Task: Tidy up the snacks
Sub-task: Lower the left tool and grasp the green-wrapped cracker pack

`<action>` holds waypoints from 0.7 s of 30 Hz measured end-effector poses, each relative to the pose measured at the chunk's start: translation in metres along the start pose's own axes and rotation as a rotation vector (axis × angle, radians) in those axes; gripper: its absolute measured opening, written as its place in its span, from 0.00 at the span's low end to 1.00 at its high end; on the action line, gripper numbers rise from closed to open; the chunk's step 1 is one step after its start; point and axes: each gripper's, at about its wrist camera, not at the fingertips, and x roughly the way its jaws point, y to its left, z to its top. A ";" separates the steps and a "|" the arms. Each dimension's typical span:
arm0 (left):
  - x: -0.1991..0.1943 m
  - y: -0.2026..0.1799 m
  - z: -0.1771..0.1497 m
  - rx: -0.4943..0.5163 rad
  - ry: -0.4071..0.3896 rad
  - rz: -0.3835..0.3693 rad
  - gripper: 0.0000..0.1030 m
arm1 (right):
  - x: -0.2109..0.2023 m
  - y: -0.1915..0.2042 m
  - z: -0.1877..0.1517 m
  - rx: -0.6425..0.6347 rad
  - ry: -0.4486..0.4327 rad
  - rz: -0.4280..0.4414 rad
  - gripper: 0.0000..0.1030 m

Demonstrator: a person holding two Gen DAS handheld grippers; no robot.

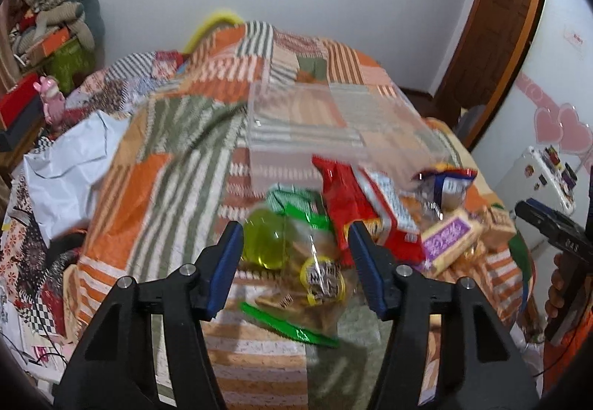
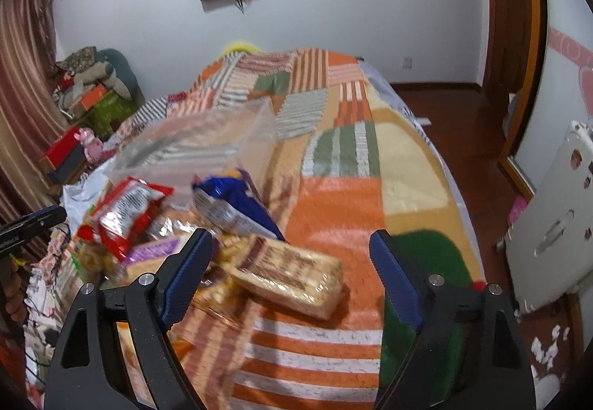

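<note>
The left gripper (image 1: 294,262) hangs low over the quilt (image 1: 166,187), pointed forward and a little down at the near edge of the snack pile; its blue pads (image 1: 228,265) stand apart with nothing clamped, and a clear bag (image 1: 307,276) of biscuits with a green strip lies between and below them, whether touching a pad cannot be told. A yellow-green ball (image 1: 267,243) sits just beside the left pad. The right gripper (image 2: 291,273) is likewise held low and level over the bed, its jaws wide apart and empty, framing a wrapped brown bar (image 2: 292,276) that lies tilted on the quilt between them, apart from both pads. The snacks are heaped together on the quilt in front of a clear bin (image 1: 326,125): a red packet (image 1: 344,202), a blue packet (image 2: 233,206) and a purple-labelled bar (image 1: 450,239) lie in the heap, overlapping one another, with the red packet's far end against the bin's near wall. The bin looks empty, though its walls are see-through and smeared by motion. From the left wrist view the right gripper shows only as a dark body at the right edge, with fingers of the hand (image 1: 556,287) on its handle; its jaws are cut off there. Both views are blurred, so print on the packets cannot be read, and the lower items in the heap are hidden under the upper ones. A pink toy (image 1: 52,102) stands off the bed to the left.
</note>
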 end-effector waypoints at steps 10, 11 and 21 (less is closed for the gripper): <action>0.023 -0.003 -0.020 0.006 0.097 -0.016 0.70 | 0.018 -0.006 -0.003 0.036 0.083 0.027 0.82; 0.026 -0.003 -0.021 0.010 0.102 -0.019 0.71 | 0.020 -0.007 -0.004 0.041 0.090 0.036 0.82; 0.047 -0.008 -0.031 0.013 0.136 -0.005 0.74 | 0.027 -0.002 -0.004 0.085 0.123 0.091 0.85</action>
